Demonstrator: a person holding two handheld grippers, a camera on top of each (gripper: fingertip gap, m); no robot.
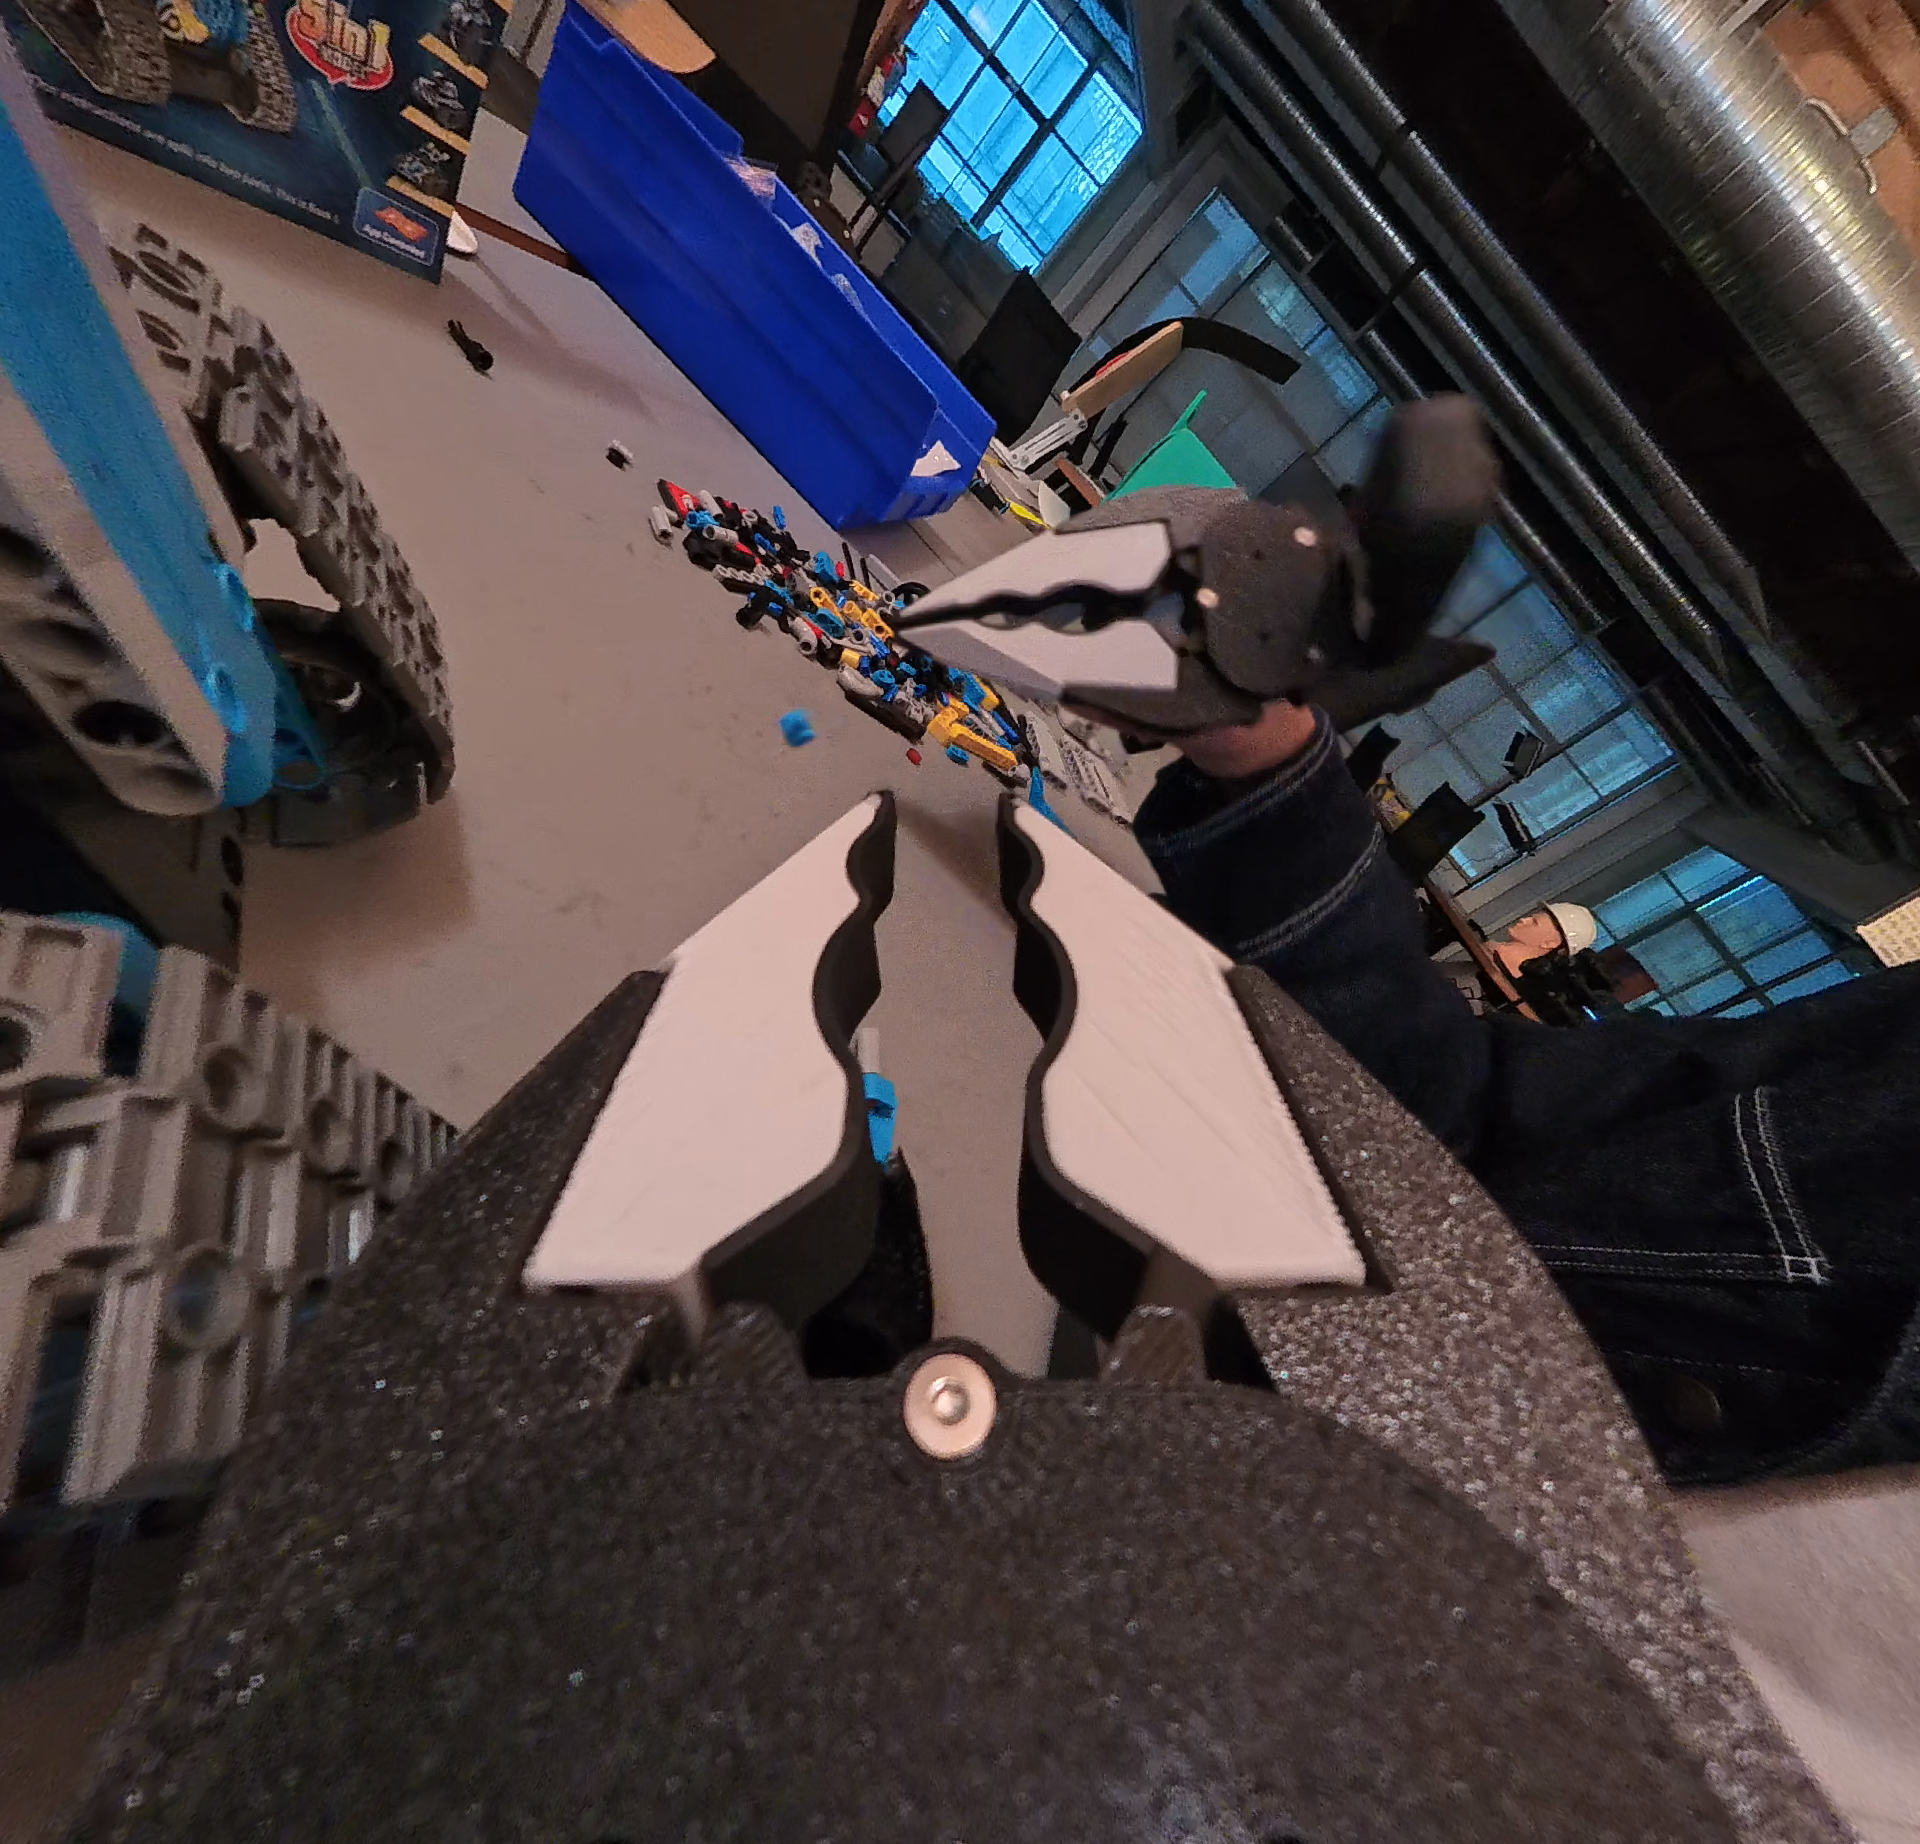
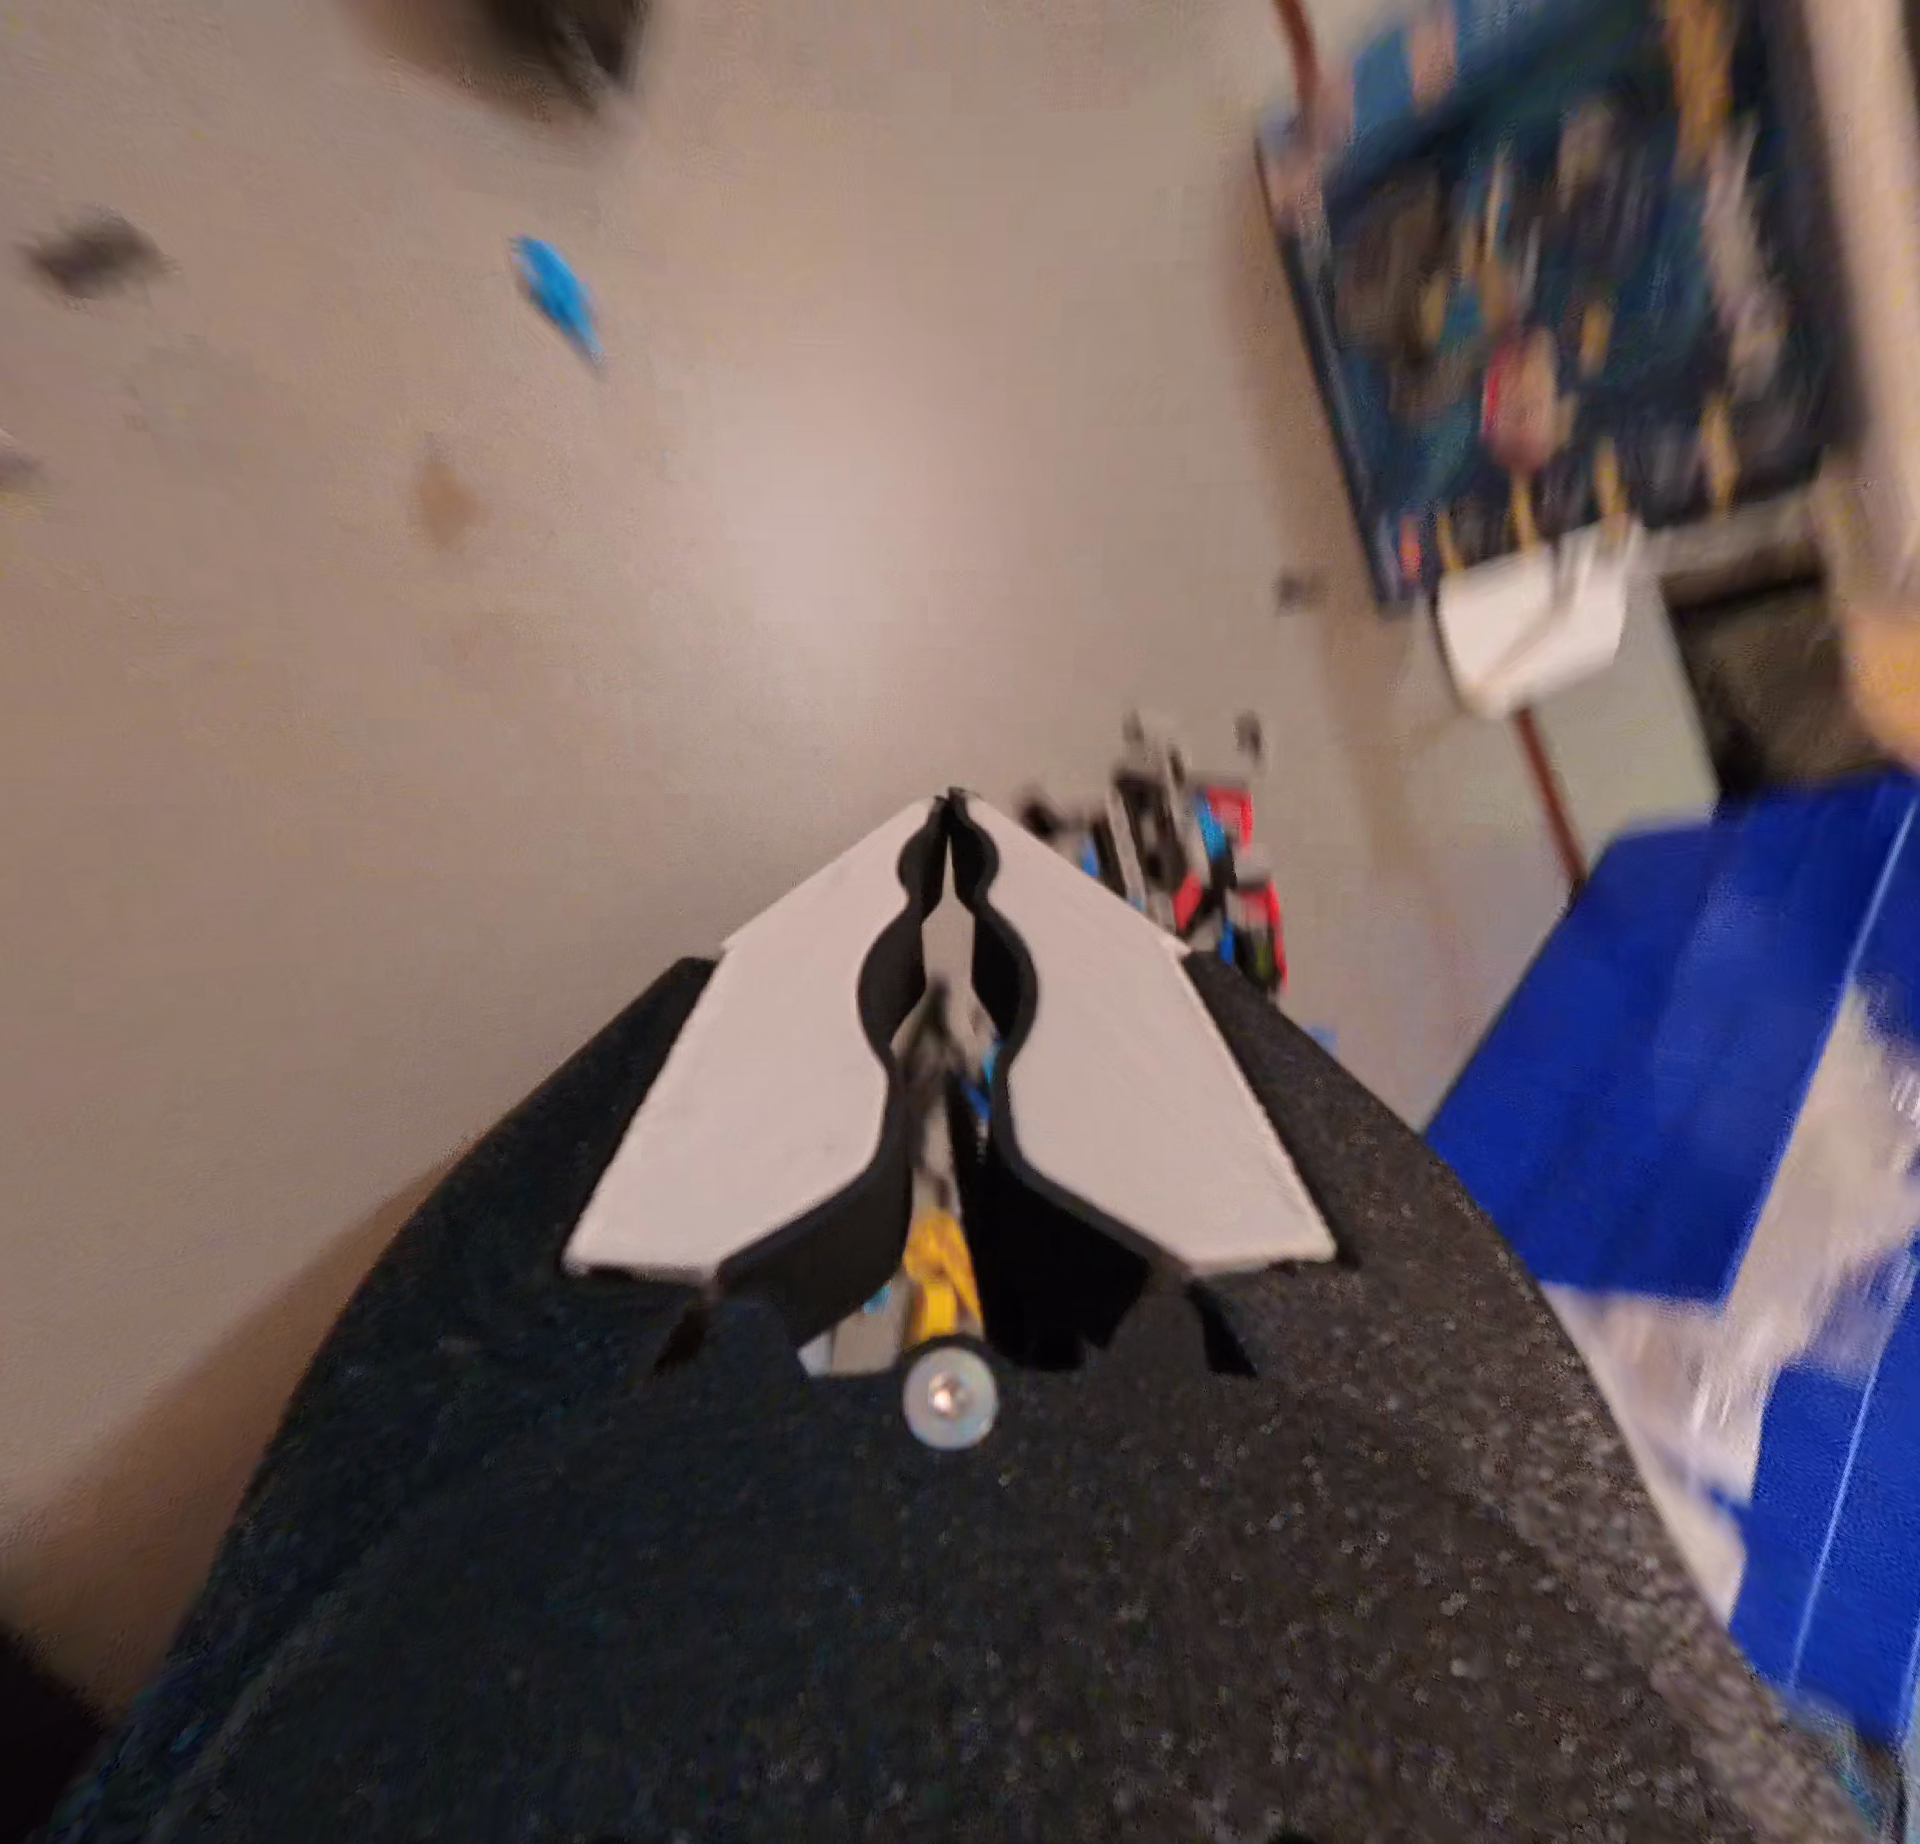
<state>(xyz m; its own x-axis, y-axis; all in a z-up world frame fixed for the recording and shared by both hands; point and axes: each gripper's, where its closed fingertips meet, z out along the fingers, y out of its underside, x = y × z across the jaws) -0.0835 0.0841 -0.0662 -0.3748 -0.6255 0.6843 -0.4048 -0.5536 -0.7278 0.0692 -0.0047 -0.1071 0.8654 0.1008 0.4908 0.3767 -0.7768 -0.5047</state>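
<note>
My left gripper (image 1: 945, 807) is open above the grey table (image 1: 582, 755), with bare table showing between its fingertips. A small blue and white piece (image 1: 878, 1098) shows deep in the gap against the left finger; whether it lies on the table I cannot tell. A grey and blue tracked vehicle model (image 1: 260, 547) stands close on the left. My right gripper (image 2: 951, 802) is shut, tips together, beside a pile of small building pieces (image 2: 1195, 859). In the left wrist view the right gripper (image 1: 904, 618) points into that pile (image 1: 831, 610). I see nothing plain between its tips.
A blue bin (image 1: 727, 267) stands behind the pile and also shows in the right wrist view (image 2: 1662, 1067). A printed toy box (image 1: 260, 59) stands at the back. A loose blue piece (image 1: 797, 727) and a black piece (image 1: 470, 345) lie on the table. A dark sleeve (image 1: 1351, 911) reaches in from the right. The tips of one gripper are about 20 centimeters away from the tips of the other.
</note>
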